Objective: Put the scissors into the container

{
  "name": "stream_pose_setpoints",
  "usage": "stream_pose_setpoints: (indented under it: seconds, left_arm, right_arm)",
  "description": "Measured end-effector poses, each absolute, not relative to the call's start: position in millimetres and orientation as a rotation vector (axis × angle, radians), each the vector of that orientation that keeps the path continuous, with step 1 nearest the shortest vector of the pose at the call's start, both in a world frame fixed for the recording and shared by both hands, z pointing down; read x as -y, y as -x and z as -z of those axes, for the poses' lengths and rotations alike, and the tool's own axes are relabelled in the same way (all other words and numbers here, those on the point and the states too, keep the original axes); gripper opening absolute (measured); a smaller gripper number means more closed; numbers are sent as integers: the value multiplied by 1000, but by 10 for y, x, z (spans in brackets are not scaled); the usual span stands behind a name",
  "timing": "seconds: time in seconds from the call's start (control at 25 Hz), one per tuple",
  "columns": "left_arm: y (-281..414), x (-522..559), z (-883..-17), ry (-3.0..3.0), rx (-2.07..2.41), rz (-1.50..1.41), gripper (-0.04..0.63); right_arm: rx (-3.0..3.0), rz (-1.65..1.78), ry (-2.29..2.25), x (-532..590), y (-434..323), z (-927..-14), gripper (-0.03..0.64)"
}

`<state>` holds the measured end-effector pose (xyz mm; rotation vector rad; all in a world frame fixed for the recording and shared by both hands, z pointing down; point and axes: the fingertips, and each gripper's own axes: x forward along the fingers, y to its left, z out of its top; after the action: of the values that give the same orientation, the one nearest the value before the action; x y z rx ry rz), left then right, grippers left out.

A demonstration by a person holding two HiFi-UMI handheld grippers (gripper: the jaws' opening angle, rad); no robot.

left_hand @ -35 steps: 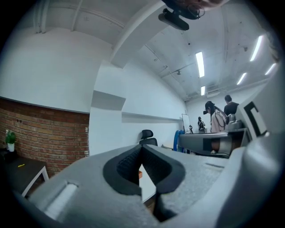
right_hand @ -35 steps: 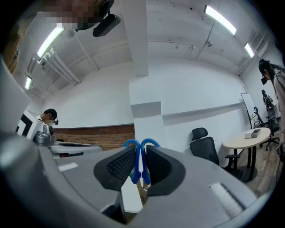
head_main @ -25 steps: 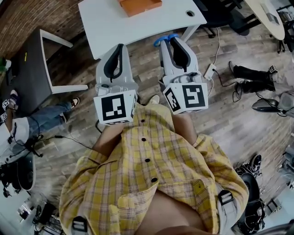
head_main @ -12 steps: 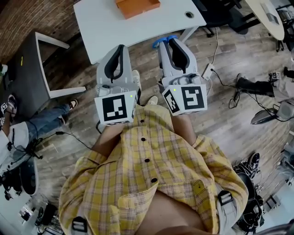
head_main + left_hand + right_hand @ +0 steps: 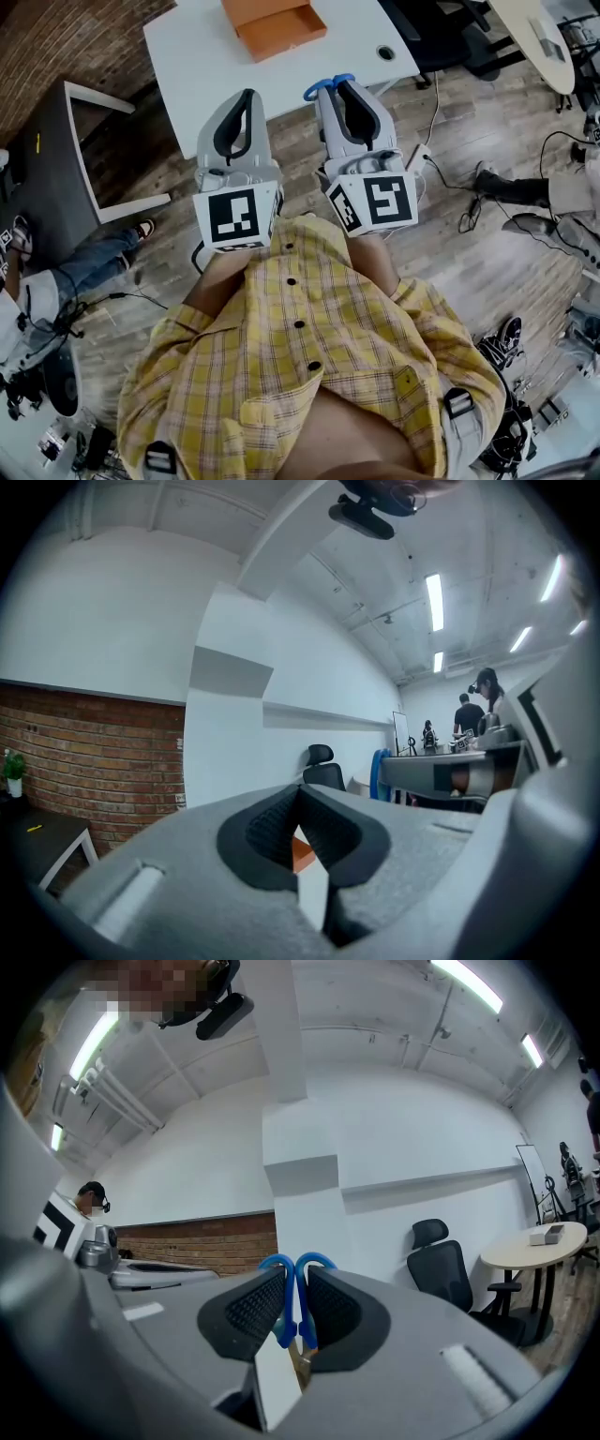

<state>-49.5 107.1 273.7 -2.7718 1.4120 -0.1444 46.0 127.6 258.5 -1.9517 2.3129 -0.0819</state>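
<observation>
The white table (image 5: 206, 66) fills your 12 o'clock, its near edge just ahead of both grippers. A dark side table (image 5: 47, 159) stands at 9 o'clock on the wooden floor. The orange container (image 5: 274, 26) sits open on the white table, at 12 o'clock from your left gripper (image 5: 246, 96) and 11 o'clock from your right gripper (image 5: 330, 86), with bare tabletop between.

Your right gripper is clamped on the scissors (image 5: 326, 84). Their long axis runs along the jaws: the blue handle loops stick out past the tips towards 12 o'clock, at the table's edge, and the blades point back towards you. Your left gripper's jaws are together with nothing between them.

A cable and power strip (image 5: 422, 152) lie on the floor at 3 o'clock.
</observation>
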Motion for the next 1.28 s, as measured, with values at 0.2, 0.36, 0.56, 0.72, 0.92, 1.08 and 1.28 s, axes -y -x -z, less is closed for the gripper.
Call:
stream_pose_setpoints:
  seconds: [0.2,0.36,0.56,0.72,0.92,1.08,1.28]
  left_arm:
    - [424,-642,-2681,2783,-1404,124,2]
    - [399,-373,-2673,2800,-1400,122,2]
    - [420,-55,-2730,2854,-1378,113,2]
    - [405,166,-2719,2876,-1351,98,2]
    - [441,428,-2736,2907,-1327,98,2]
    - [444,633,-2783,2935,-1301,109,2]
    - [403,861,-2830,2960,-1264,120,2]
  right_arm:
    - [-2317,76,1966,-866,-522,-2539,83]
    - [-2327,75,1974,-600,-534,-2503,83]
    - [-2339,85,1987,-288,-462,-2502,83]
    - [-2338,74,2008,-86,-438,-2467,83]
    - [-2334,73,2038,164,-393,-2453,83]
    - [-2328,76,2061,367,-376,-2473,83]
    - [-2305,82,2097,589,-432,-2510,83]
